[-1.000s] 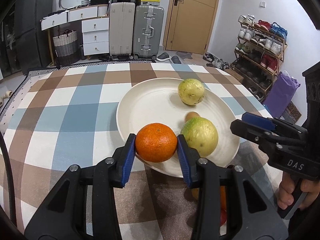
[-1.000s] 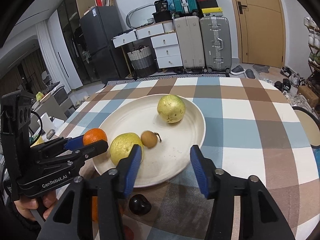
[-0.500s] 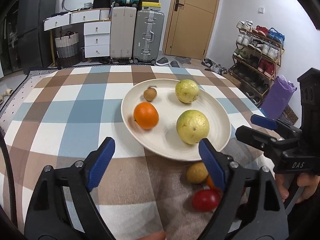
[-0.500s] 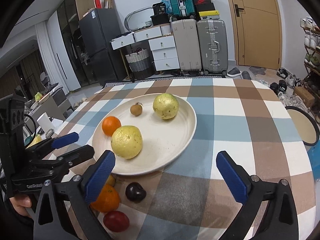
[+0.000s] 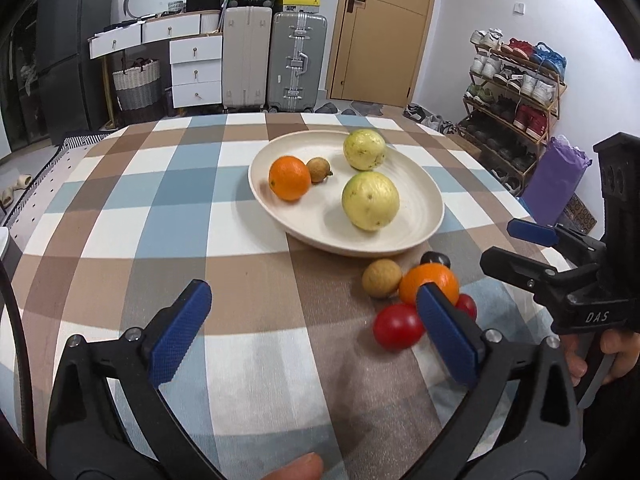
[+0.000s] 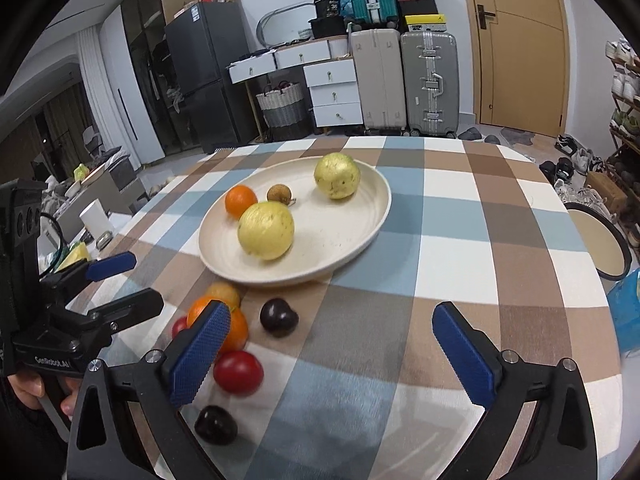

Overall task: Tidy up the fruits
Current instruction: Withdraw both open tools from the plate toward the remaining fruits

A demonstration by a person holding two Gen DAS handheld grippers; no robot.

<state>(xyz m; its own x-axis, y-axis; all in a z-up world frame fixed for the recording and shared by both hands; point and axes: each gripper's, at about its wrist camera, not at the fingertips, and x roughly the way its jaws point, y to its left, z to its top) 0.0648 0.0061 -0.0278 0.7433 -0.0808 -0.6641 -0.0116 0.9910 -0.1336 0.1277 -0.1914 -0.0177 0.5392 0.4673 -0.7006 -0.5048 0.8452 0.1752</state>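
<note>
Both my grippers, left (image 5: pixel 312 332) & right (image 6: pixel 332 344), just spread wide w/ nothing held, orange (image 5: pixel 289 178) on plate (image 5: pixel 434 204) mid-table; loose fruits (image 6: pixel 239 372) by near edge could roll off if nudged.

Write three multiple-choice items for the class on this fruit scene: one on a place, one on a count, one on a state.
1. Where is the small brown fruit on the plate?
A. beside the orange
B. on the plate's far right rim
C. under a yellow fruit

2. How many fruits lie on the plate?
A. two
B. four
C. six

3. How is the left gripper?
A. shut on an orange
B. shut, empty
C. open, empty

Answers: 1 A, it touches the orange's side. 2 B, two yellow, one orange, one brown. 3 C, fingers wide apart, nothing between.
</note>
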